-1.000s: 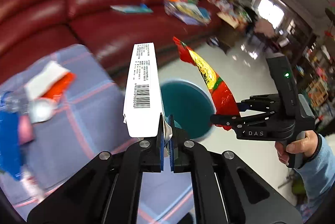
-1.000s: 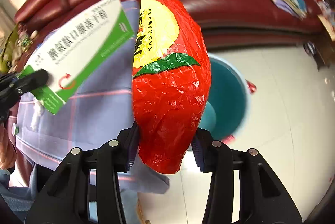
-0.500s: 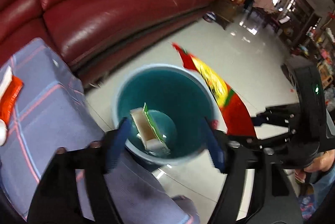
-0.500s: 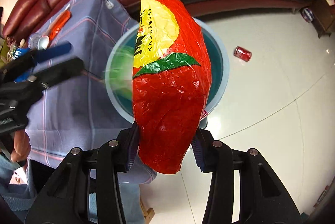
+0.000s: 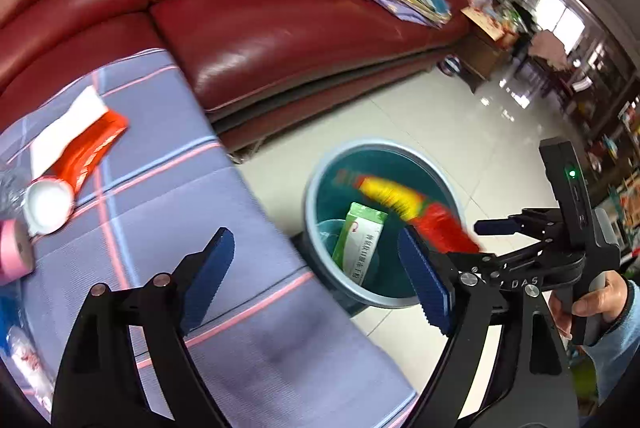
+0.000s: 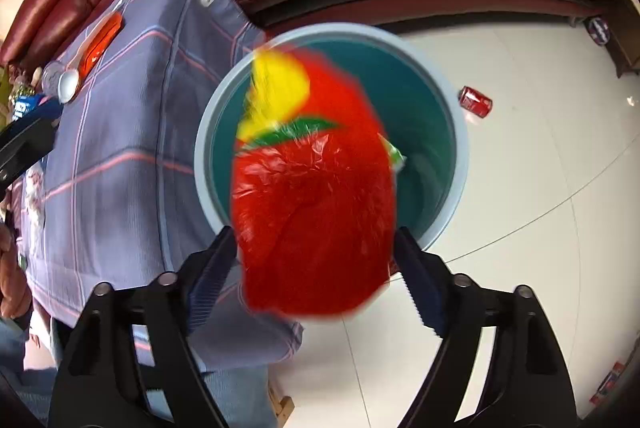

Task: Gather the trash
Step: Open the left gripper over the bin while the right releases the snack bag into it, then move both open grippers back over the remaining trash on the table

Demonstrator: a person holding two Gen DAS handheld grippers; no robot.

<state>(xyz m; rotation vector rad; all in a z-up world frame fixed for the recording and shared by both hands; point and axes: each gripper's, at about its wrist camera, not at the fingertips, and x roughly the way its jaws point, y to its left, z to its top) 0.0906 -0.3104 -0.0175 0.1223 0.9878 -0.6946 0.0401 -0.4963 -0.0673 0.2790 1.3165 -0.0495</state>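
A crinkled red-and-yellow plastic snack bag (image 6: 316, 195), blurred, hangs over the round teal bin (image 6: 456, 163) between the spread fingers of the right gripper (image 6: 316, 284), apparently loose. Inside the bin leans a green-and-white cardboard box (image 5: 358, 242). The left gripper (image 5: 320, 284) gapes wide with nothing in it above the blue checked cloth (image 5: 192, 195).

We see the trash bin (image 5: 384, 298) on the floor just right of the tabletop (image 5: 248, 328), sofa (image 5: 280, 27) behind both; a carton (image 5: 358, 248) lies in the bin, a snack bag (image 6: 316, 203) above its mouth, a can (image 6: 475, 101) on the floor beyond
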